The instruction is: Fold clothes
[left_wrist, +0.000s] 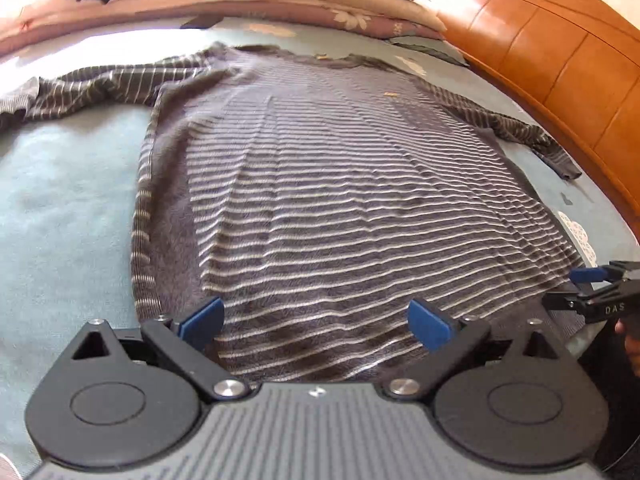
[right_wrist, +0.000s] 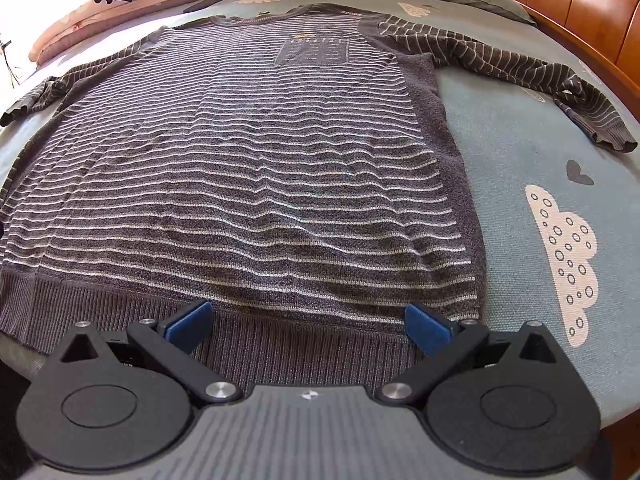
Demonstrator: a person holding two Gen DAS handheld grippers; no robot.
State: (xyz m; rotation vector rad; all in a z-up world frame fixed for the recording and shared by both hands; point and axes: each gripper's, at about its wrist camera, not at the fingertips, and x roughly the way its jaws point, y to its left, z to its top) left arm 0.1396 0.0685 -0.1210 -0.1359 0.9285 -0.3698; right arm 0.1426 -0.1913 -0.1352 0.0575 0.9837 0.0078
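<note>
Both tongs [left_wrist: 316, 322] [right_wrist: 308, 326] agape over sweater [right_wrist: 240, 168] hem.

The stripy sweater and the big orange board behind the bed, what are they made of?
The sweater looks like fuzzy knitted yarn: ribbed hem, soft nap, woven-in pale stripes. The headboard looks like glossy padded leather or imitation leather, with stitched panels and shine; which one is unclear.
</note>
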